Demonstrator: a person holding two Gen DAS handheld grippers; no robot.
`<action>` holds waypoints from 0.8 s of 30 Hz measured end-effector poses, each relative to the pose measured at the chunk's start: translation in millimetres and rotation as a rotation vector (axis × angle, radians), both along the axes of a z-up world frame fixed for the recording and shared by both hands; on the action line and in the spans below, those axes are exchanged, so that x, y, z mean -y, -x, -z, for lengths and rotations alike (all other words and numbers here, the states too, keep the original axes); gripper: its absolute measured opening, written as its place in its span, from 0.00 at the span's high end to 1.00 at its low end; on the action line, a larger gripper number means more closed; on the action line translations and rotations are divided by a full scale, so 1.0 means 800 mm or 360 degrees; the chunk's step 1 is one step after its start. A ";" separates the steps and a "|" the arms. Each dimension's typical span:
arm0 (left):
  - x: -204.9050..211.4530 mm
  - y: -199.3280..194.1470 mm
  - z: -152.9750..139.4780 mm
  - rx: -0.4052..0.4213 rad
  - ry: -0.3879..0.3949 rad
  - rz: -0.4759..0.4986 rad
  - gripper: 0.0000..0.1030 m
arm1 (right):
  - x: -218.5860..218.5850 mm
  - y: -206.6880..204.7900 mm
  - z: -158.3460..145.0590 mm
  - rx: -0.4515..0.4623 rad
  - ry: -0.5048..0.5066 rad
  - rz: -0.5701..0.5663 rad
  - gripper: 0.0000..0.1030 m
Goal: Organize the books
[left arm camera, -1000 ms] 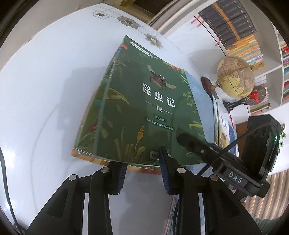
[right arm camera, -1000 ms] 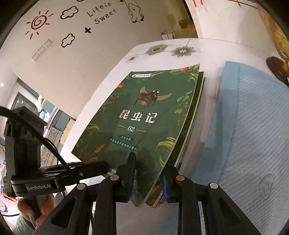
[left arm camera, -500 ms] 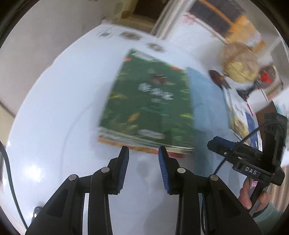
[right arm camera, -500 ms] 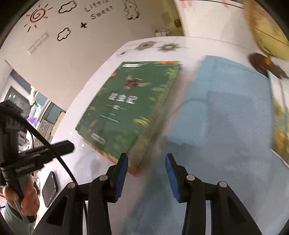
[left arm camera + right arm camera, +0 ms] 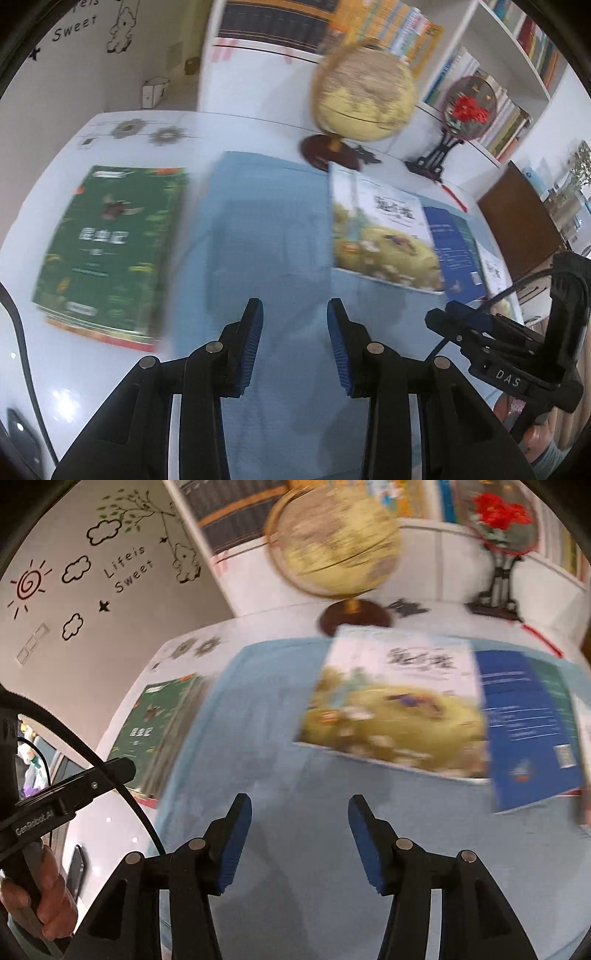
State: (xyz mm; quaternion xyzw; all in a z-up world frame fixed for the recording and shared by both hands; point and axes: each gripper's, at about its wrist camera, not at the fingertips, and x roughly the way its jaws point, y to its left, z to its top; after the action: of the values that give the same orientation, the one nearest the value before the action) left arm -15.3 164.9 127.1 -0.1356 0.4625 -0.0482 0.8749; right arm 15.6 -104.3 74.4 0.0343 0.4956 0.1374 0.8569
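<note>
Green book [image 5: 107, 251] title blurred, unreadable w/ globe [image 5: 364, 98]

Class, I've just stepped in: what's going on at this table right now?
A person is sorting books with a two-finger gripper in each hand. The green insect book lies flat on a stack at the left of the white table, beside the blue mat. Both the left gripper and the right gripper are empty, their jaws just opening, over the mat. More books, topped by a yellow-meadow cover, wait on the right near the globe.
</note>
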 end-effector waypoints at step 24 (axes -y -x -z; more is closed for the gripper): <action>0.201 -0.013 0.139 -0.0056 -0.0456 -0.0173 0.20 | 0.191 0.032 0.047 -0.0026 0.0191 0.0161 0.46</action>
State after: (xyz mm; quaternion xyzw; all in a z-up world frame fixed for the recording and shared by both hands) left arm -4.8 4.4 15.9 -0.0350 0.4719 0.0683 0.8783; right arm -10.1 -257.0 37.0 0.0088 0.5075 0.0638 0.8592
